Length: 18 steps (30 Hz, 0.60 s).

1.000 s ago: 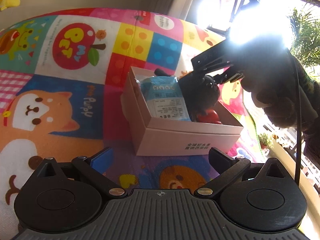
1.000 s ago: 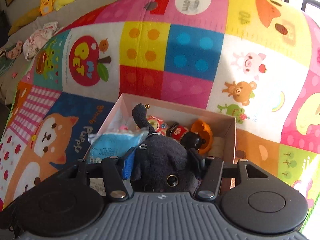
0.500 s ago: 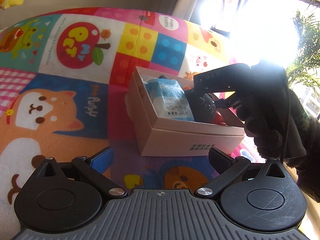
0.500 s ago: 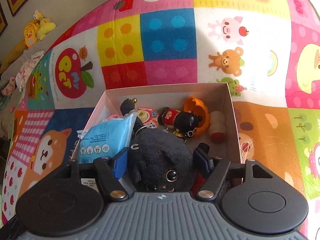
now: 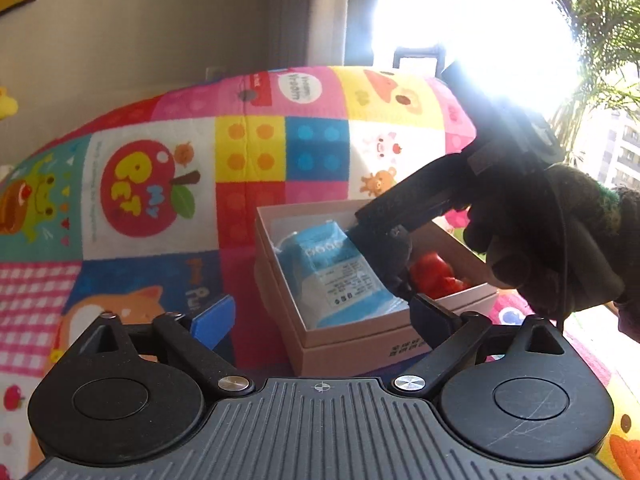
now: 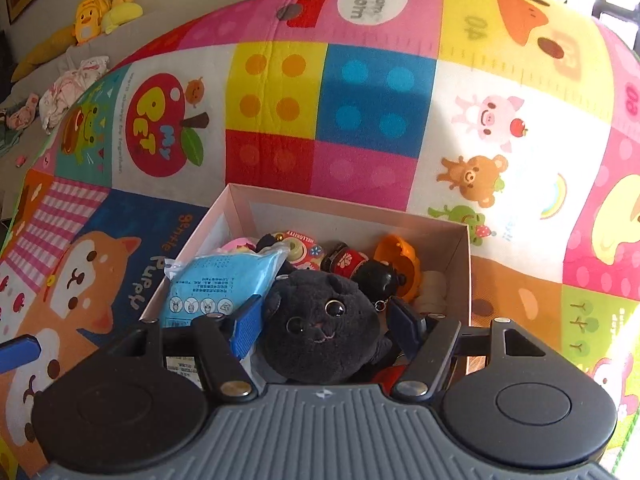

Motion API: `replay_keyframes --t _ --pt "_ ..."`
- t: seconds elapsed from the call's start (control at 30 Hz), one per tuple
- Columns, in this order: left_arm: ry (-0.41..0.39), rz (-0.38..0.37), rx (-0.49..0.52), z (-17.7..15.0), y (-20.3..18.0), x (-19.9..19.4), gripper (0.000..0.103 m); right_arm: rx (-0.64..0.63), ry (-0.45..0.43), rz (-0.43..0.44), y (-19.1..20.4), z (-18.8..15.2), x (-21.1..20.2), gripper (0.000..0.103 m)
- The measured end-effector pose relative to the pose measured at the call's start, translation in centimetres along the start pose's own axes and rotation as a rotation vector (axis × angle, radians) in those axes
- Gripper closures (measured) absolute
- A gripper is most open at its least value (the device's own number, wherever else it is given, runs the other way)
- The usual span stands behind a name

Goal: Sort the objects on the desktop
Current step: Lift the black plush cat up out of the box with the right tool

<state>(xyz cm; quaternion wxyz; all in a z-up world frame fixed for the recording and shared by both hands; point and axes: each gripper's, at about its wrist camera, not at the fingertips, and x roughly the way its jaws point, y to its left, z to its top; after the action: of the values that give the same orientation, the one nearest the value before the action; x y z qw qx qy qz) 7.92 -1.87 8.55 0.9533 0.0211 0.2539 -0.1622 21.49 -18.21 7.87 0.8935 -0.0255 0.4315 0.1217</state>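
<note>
The black plush cat (image 6: 320,328), now turned face-up, sits between the right gripper (image 6: 324,324) jaws, apart; left gripper (image 5: 320,320) jaws apart at the box's (image 5: 360,344) 6 o'clock.

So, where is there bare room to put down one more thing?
The mat is bare behind the box and to its right. Inside, only a small strip shows by the back wall. The rest is crowded: the blue packet at left, the black plush cat between the right gripper's fingers, small toys behind it.
</note>
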Motion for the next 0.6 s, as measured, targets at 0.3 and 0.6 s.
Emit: replay_keyframes --t 0.3,0.6 --pt "0.068 0.017 0.068 2.6 -1.4 3.1 0.025 0.114 -0.072 0.09 -3.2 -2.1 -2.2 0.039" --pt "0.203 -0.155 0.056 4.2 -3.2 11.1 0.028 0.248 -0.219 0.093 -8.4 -3.1 -7.3 0.039"
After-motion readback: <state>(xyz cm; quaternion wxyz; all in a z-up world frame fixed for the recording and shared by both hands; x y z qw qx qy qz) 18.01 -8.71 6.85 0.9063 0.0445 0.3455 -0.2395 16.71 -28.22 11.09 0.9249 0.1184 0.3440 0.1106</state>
